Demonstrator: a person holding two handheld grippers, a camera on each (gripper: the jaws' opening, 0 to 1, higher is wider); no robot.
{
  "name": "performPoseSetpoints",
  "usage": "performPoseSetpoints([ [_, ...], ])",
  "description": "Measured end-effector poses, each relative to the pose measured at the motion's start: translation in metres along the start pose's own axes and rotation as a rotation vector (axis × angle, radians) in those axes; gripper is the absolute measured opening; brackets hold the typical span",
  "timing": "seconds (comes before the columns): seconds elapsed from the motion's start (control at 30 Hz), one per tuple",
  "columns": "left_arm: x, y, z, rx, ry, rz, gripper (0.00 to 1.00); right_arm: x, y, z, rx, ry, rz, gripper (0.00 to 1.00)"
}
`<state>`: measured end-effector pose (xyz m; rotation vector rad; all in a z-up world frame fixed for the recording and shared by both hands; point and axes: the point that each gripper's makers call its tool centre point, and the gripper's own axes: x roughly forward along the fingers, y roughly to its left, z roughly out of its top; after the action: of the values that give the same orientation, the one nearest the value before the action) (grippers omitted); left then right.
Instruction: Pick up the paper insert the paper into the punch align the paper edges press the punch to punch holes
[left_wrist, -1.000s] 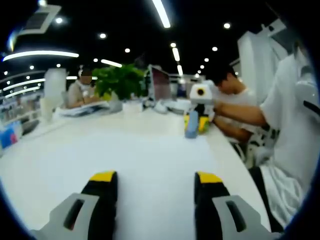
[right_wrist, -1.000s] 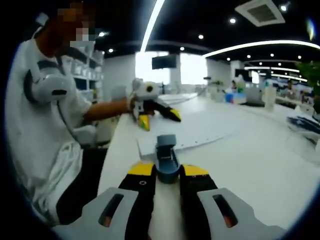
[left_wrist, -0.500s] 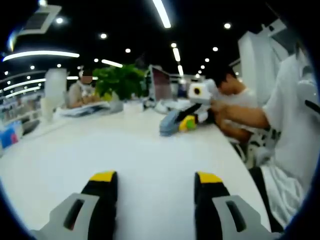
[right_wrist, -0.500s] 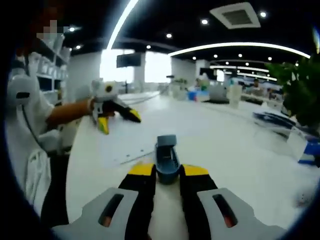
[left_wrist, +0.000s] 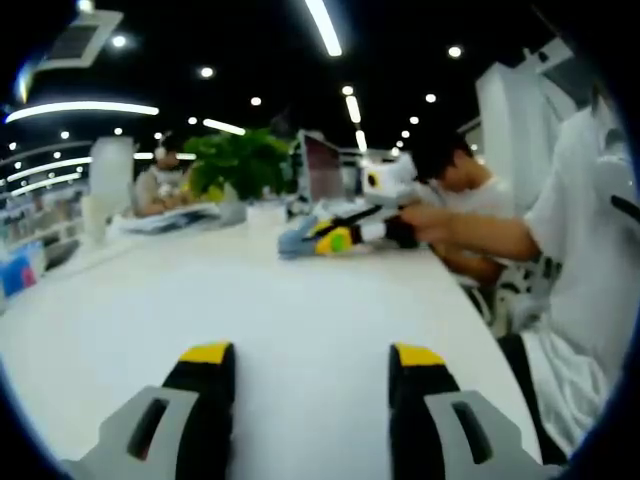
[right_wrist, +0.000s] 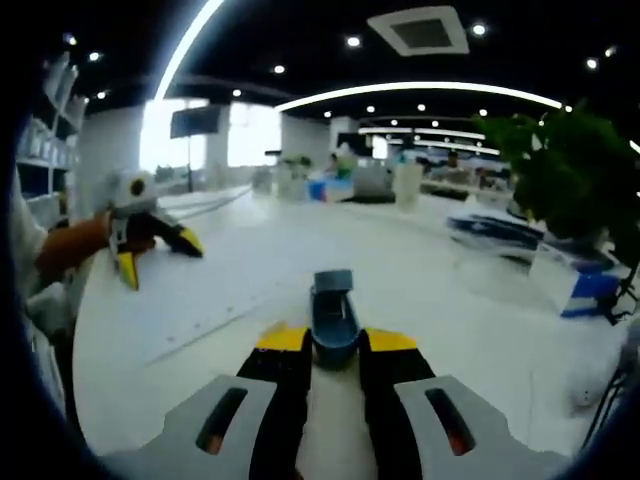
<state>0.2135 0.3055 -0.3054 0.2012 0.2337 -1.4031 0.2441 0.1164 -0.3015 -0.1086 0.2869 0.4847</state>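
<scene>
In the right gripper view our right claw is clamped on the blue hole punch, which juts forward from between its yellow-tipped jaws above the white surface. The paper lies flat on that surface to the left, near our left claw. In the left gripper view the left claw stands open with nothing between its jaws, and we see the right claw across the surface carrying the punch near a potted plant.
</scene>
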Motion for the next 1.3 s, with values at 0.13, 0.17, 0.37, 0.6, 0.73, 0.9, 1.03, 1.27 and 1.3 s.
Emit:
performPoseSetpoints([
  [0.13,0.000,0.001,0.000,0.000,0.000,0.001,0.62,0.007,-0.013,0.003,0.012,0.004,-0.054,0.22],
  [0.17,0.000,0.001,0.000,0.000,0.000,0.001,0.62,0.010,-0.017,0.005,0.013,0.005,-0.068,0.22],
  [0.37,0.001,0.002,0.000,0.000,0.000,0.001,0.62,0.021,-0.032,0.011,0.027,-0.019,-0.135,0.22],
  [0.6,0.001,0.004,0.000,-0.001,0.001,0.002,0.62,0.029,-0.047,0.012,0.024,-0.004,-0.196,0.22],
  [0.73,0.001,0.004,0.000,0.000,0.001,0.002,0.62,0.029,-0.049,0.011,0.022,-0.003,-0.209,0.22],
  [0.9,0.001,0.005,0.001,0.000,0.000,0.002,0.62,0.029,-0.048,0.011,0.021,-0.008,-0.208,0.22],
  [1.03,0.001,0.005,0.001,0.001,0.001,0.002,0.62,0.028,-0.048,0.011,0.027,-0.006,-0.208,0.23],
  [1.27,-0.005,0.004,0.015,0.025,-0.062,-0.002,0.68,0.020,-0.043,0.012,0.001,0.004,-0.212,0.41],
  [1.3,-0.006,0.007,0.016,0.018,-0.069,0.007,0.71,0.019,-0.041,0.010,-0.001,0.017,-0.205,0.44],
])
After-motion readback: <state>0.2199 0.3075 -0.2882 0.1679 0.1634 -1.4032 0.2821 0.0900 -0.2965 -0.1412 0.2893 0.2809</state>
